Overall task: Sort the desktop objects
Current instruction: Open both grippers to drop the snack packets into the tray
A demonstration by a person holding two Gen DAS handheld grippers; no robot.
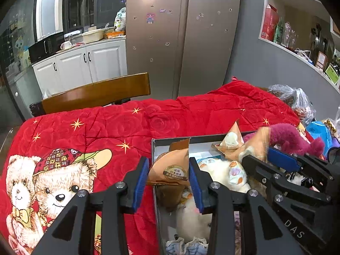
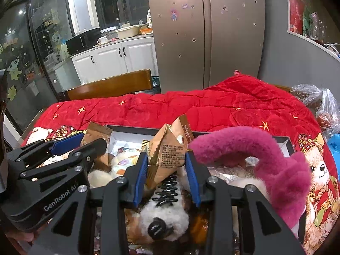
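Left wrist view: your left gripper (image 1: 167, 177) pinches an orange snack packet (image 1: 172, 167) over the box (image 1: 153, 148) on the red blanket (image 1: 106, 127). Right wrist view: your right gripper (image 2: 166, 171) holds a brown snack packet (image 2: 167, 153) beside the pink plush (image 2: 265, 155).

You can read "GenRobot.AI" in white on black body of left gripper (image 2: 78, 146), seen from right wrist view. "DAS" shows in grey on right gripper (image 1: 258, 158) body, seen from left wrist view. Brown snack packet (image 2: 170, 148) above spring carries "co Magic" along upper right edge; its small printed block is illegible. Round seal on orange packet (image 1: 173, 169) too small to read.
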